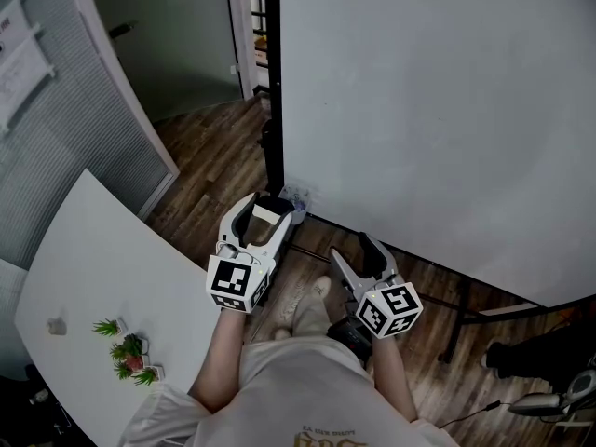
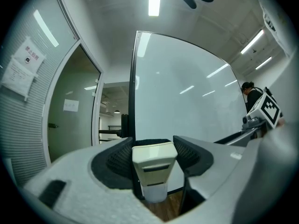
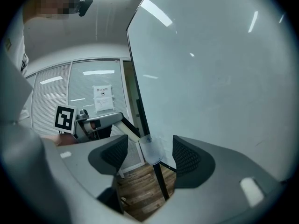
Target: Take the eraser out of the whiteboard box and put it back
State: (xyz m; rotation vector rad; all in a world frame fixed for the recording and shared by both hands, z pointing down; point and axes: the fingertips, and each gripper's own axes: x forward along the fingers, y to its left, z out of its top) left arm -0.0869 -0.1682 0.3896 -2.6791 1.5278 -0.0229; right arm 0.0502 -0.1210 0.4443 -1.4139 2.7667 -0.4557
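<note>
Centre of the head view: the left gripper (image 1: 266, 209) holds the eraser (image 1: 269, 214) just beside the box (image 1: 296, 199) at the whiteboard (image 1: 438, 110) corner, out and ready to go back. Left gripper view, bottom centre: the jaws pinch the eraser. Right gripper view: the right gripper (image 3: 150, 157) gapes empty, apparently just waiting.

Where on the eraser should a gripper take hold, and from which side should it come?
Grip the eraser across its two flat side faces, near the top, coming in level, as the left gripper does now. It's a narrow upright block, so those parallel faces should seat squarely on the fingers, and its lower end hangs free for the box.
</note>
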